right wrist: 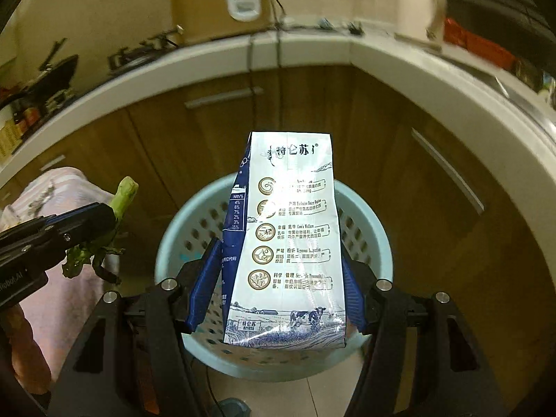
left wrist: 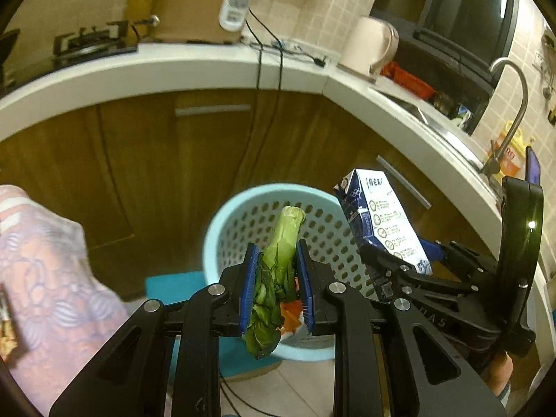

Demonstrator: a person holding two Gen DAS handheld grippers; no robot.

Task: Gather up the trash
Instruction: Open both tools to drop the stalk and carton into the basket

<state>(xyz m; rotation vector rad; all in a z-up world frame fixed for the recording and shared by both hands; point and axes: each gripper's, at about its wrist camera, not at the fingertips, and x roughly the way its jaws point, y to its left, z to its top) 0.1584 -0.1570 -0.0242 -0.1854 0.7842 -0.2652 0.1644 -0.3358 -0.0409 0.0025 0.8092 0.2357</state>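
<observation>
Above the pale blue perforated wastebasket [right wrist: 274, 361] on the kitchen floor, both grippers hang their loads over its mouth, apparently ready to drop: the left gripper [left wrist: 276, 285] clamps a wilted bok choy stalk [left wrist: 278, 264], and the right gripper [right wrist: 281, 288] pinches a milk carton [right wrist: 288, 239] upright by its sides.

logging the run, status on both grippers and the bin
Left gripper shut on wilted green vegetable stalk. Right gripper shut on blue-white milk carton. Both over perforated light-blue plastic basket. Nothing blocking.
</observation>
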